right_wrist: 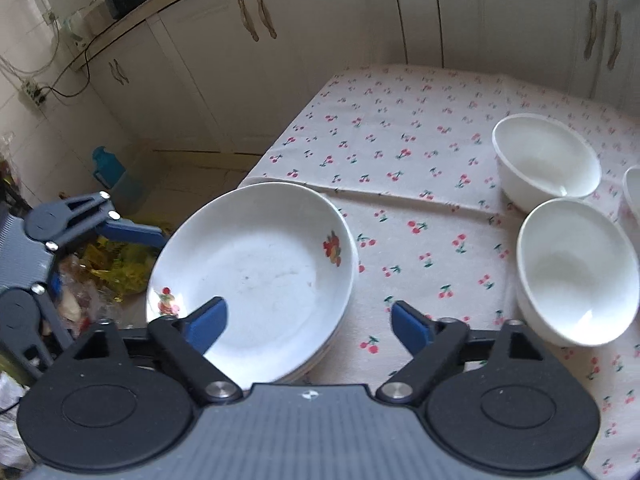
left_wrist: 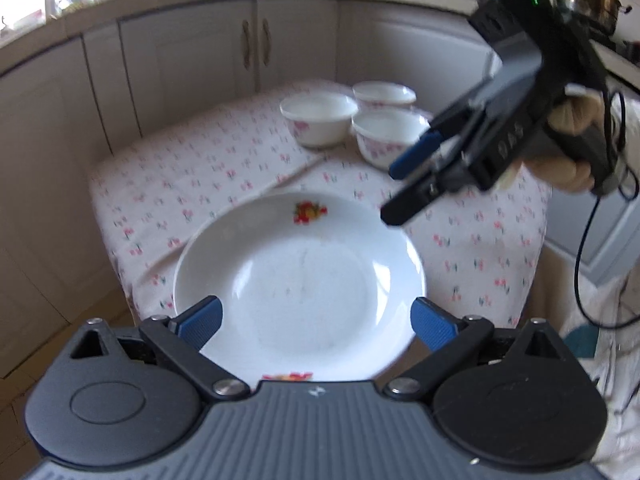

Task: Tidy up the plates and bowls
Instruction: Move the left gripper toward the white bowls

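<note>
The left gripper point(left_wrist: 316, 320) hangs above the plates point(left_wrist: 300, 280) with its blue pads spread wide, one off each side of the white rim and neither touching it; nothing is pinched. In this left wrist view the plate lies directly ahead of and below the fingers, and three bowls point(left_wrist: 319, 120) cluster further ahead and to the right on the cherry-print tablecloth point(left_wrist: 180, 168). The right gripper point(left_wrist: 404, 184), held in a hand point(left_wrist: 572, 152), slants in from the upper right, its tips just over the plate's far rim. In the right wrist view the right gripper point(right_wrist: 308, 320) is likewise spread and empty, its left pad over the plate point(right_wrist: 256, 272) and its right pad over bare cloth. Layered rims at the near edge suggest a stack, sitting close to the table's left edge, with two bowls point(right_wrist: 576, 272) ahead and right. The left gripper point(right_wrist: 132, 236) shows beyond the stack. The likely risks: a nudge from either tool could push the stack off that edge, and a one-sided pinch on the glossy rim could slip or tilt the top plate.
</note>
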The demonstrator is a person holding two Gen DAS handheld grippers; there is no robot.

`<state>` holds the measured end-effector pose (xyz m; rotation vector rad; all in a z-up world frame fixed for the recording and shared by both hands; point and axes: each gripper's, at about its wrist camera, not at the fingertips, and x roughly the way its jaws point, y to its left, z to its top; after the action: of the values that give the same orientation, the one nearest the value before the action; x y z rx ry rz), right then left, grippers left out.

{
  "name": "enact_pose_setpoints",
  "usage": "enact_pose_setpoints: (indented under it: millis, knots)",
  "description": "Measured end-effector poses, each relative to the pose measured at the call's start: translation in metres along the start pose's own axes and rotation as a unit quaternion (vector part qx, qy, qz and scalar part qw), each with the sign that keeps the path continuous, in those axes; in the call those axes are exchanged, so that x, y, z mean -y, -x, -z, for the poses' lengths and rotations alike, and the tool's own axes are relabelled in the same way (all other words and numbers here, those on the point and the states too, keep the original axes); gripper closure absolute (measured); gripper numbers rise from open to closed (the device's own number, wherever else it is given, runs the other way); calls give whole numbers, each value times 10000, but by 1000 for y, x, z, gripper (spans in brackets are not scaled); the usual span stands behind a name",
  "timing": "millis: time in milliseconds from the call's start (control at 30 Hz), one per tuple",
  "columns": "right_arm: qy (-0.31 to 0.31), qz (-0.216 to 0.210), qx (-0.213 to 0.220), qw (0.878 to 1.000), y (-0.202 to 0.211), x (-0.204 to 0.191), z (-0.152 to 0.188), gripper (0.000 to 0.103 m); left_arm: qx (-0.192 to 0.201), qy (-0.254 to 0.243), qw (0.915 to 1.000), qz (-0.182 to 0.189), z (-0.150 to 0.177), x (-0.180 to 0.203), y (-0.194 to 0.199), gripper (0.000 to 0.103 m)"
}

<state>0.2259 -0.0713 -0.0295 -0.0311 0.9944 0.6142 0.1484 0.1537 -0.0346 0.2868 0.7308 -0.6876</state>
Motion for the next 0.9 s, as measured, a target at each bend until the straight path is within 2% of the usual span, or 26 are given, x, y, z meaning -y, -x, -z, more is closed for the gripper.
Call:
enact_pose_setpoints:
  millis: [300, 367, 467, 567, 800, 900]
  knots:
    - [439, 331, 398, 9977, 11, -18, 12, 2, 379, 266, 9959, -776, 1, 20, 11, 2]
    - [550, 446, 568, 9959, 15, -21, 16, 0, 363, 492, 9926, -1048, 2, 22, 13, 2]
    - [749, 769, 945, 9897, 25, -23, 25, 0, 534, 752, 9869, -1325, 4, 29, 19, 2]
    - [738, 1001, 1092, 9862, 31, -18, 36, 0, 743, 906, 9804, -1584, 3, 44, 24, 1]
    - [663, 1716, 1526, 9710, 52, 2, 67, 0, 1143, 1191, 9702, -1775, -11, 77, 18, 1]
    - [472, 1913, 1660, 9662, 61, 17, 78, 0, 1243, 1238, 9696, -1707, -22, 90, 6, 1]
